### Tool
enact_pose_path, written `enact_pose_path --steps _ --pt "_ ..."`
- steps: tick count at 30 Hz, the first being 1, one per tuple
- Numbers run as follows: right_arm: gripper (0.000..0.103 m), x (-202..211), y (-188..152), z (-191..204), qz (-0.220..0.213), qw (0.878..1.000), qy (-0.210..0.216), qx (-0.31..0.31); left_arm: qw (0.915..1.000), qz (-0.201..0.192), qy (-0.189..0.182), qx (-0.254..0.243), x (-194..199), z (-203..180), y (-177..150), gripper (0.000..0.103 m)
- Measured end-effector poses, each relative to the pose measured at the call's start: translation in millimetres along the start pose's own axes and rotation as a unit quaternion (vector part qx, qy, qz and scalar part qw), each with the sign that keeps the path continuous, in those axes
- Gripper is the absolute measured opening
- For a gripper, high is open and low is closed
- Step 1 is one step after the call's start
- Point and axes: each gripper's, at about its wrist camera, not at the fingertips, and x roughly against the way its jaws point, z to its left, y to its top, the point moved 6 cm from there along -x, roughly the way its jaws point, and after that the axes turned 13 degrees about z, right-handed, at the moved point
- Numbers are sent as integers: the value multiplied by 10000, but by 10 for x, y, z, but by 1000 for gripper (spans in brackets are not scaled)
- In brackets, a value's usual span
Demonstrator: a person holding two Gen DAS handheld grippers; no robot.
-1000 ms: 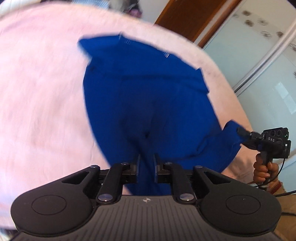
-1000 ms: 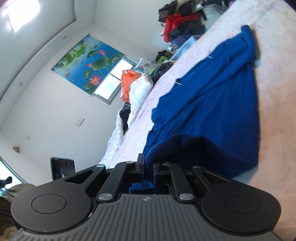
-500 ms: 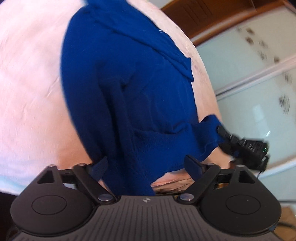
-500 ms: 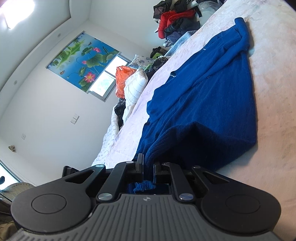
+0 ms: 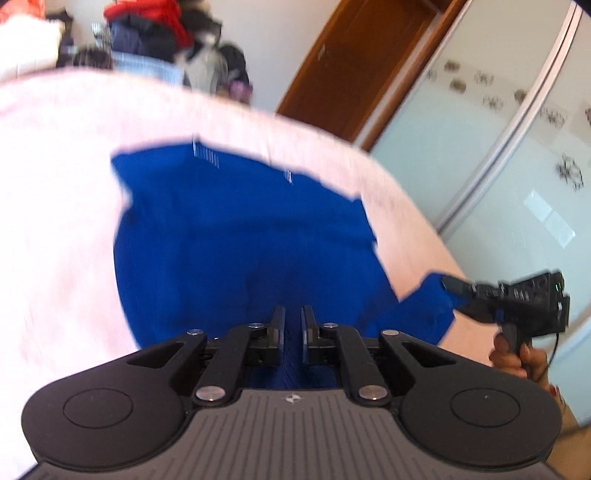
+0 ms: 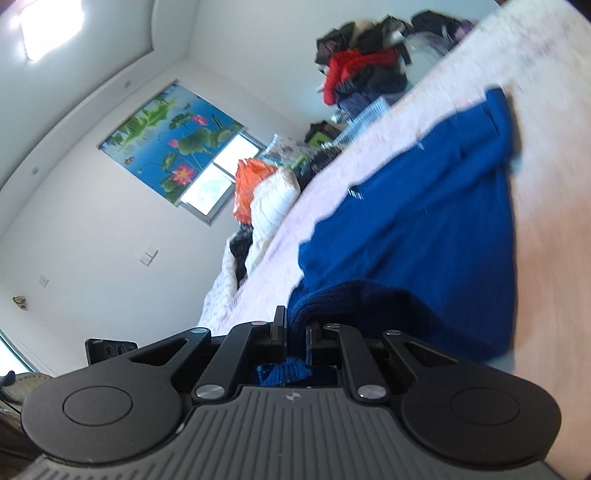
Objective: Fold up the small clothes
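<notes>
A blue knit sweater (image 5: pixel 240 240) lies spread on the pink bed sheet (image 5: pixel 55 184), its far edge toward the room's back. My left gripper (image 5: pixel 293 314) is shut on the sweater's near hem, blue cloth pinched between the jaws. My right gripper (image 6: pixel 295 317) is shut on another stretch of the hem, with a fold of the sweater (image 6: pixel 424 221) bunched over its fingers. In the left wrist view the right gripper (image 5: pixel 454 286) clamps the hem's right corner at the bed's edge, lifted off the sheet, with a person's hand (image 5: pixel 517 354) on its grip.
A heap of clothes (image 5: pixel 147 33) is piled beyond the far end of the bed (image 6: pixel 546 221). A wooden door (image 5: pixel 351 66) and frosted sliding panels (image 5: pixel 498 166) stand to the right. Pillows and an orange bag (image 6: pixel 251 184) lie under the window.
The left gripper's jaws stood wide half a second ago and are now shut on the hem again. Its view has tipped up toward the far wall. The right gripper keeps its hold, slightly higher.
</notes>
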Motion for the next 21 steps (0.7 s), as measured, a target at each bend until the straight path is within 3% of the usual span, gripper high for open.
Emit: enact_pose_path --steps 6,9,12,14,16,18,21 --pt "14 -52 402 -32 -294 9995 -35 74 9994 -267 216 -3 -46 51 400 8" --pt "14 -85 464 -105 -355 9993 -88 2 9996 151 -125 216 -156 89 411 8" --pt "14 -104 426 -217 -346 9993 -100 -110 9955 725 -379 479 -197 266 220 10" --pt "14 -122 386 -315 -322 9991 -157 -239 9903 1089 -420 757 -254 369 4 21" --pt "14 -150 335 -407 -319 9985 -119 -429 9828 1390 -538 1091 -321 438 -214 67" --pt "14 -183 289 -452 -280 9984 -76 -492 9798 1279 -648 1397 -337 448 -381 86" --pt "17 -233 236 -452 -201 9984 -165 -494 9724 1388 -1051 1556 -452 344 -514 86"
